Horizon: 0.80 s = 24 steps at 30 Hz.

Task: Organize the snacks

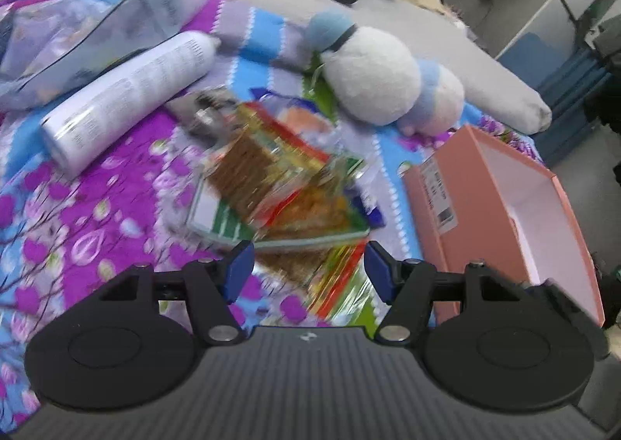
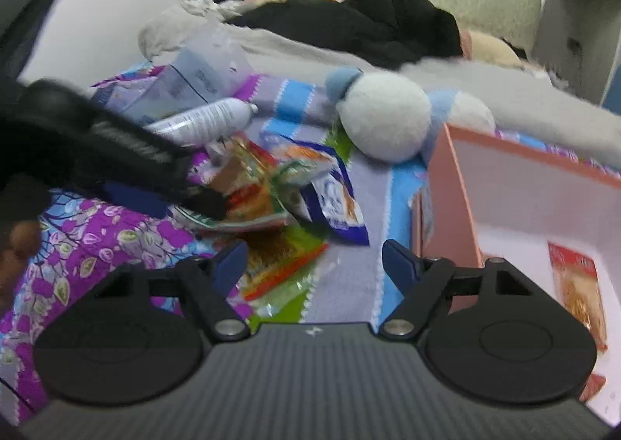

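Observation:
A pile of crinkly snack packets in red, green and orange lies on the flowered bedspread. My left gripper hovers just above the near end of the pile. It is open, and a packet shows in the gap below its blue pads without being pressed. In the right wrist view the same pile sits ahead and left, with a blue-and-white packet beside it. My right gripper stands open over the bedspread with nothing gripped. The open pink box on the right holds one red packet.
A white spray can lies left of the pile. A white-and-blue plush toy rests behind it. A clear plastic bag sits at the back left. Black clothing and a grey blanket lie farther back.

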Each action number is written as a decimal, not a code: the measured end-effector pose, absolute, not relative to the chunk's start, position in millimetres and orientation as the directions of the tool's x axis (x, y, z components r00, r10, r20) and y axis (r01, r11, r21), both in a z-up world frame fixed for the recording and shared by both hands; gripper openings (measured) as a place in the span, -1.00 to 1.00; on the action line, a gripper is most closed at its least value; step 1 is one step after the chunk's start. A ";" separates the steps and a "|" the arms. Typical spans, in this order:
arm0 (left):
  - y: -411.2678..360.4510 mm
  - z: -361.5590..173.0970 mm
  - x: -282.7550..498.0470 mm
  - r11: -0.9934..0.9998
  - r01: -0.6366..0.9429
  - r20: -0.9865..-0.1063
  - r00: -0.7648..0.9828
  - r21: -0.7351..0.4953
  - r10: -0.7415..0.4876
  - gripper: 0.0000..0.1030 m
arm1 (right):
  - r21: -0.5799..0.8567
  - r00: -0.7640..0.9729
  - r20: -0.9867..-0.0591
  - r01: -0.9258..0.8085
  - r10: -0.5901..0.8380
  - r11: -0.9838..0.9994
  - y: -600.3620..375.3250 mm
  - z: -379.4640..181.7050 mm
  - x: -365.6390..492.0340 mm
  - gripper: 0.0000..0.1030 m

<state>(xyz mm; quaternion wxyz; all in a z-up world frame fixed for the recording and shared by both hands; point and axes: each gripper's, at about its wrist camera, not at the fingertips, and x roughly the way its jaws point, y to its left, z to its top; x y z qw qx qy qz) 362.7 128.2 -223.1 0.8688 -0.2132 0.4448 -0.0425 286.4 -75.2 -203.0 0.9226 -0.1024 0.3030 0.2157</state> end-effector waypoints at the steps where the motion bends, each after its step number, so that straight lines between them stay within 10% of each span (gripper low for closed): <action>1: 127.2 -222.7 366.7 0.905 -0.108 -0.751 0.603 -0.412 -0.269 0.32 | -0.047 0.716 -0.605 -0.469 0.349 0.882 -72.8 -204.7 287.6 0.51; 20: 94.7 -237.0 422.0 0.943 0.005 -0.770 0.576 -0.332 -0.275 -0.27 | 0.178 0.575 -0.725 -0.377 0.380 0.909 -62.1 -268.3 325.6 0.37; 24: 94.9 -240.6 424.5 0.948 -0.002 -0.779 0.571 -0.318 -0.260 -0.40 | 0.203 0.576 -0.720 -0.357 0.386 0.912 -65.6 -270.0 331.0 -0.15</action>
